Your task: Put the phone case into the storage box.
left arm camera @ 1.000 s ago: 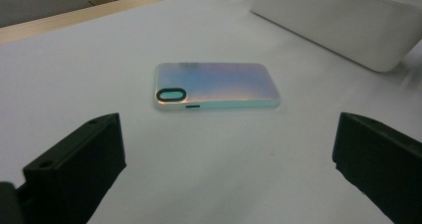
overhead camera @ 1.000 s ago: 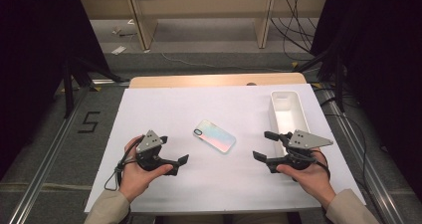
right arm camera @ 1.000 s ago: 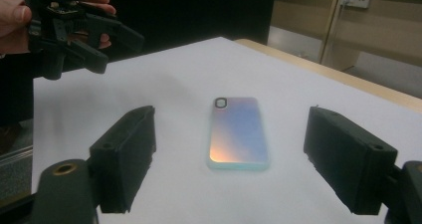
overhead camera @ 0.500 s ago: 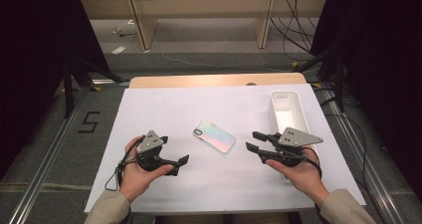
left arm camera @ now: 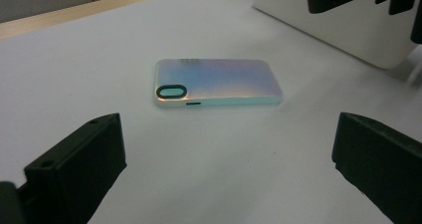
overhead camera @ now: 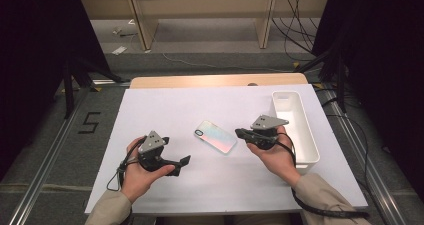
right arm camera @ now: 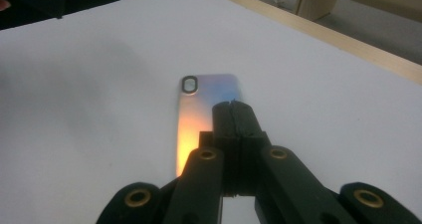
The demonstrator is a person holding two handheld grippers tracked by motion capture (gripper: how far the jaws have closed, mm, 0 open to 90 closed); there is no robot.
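Two grippers, one phone case: approach step

Step in hand, by judgement: R gripper (overhead camera: 239, 132) closing in on phone case (overhead camera: 215, 136). Jaws just closed, pressed tip to tip, nothing between; case lies flat just ahead of tips, under them in right gripper view. L gripper (overhead camera: 186, 160) jaws wide, empty; case well ahead. Next prob. needs closed tips to nudge case, or reopen to grasp. White bin (overhead camera: 298, 130) right of R gripper. Surface: white sheet (overhead camera: 165, 105) on wood table; dark room, shelving behind

light: bright on table, dark surround | focus: soft, perhaps slightly blurred
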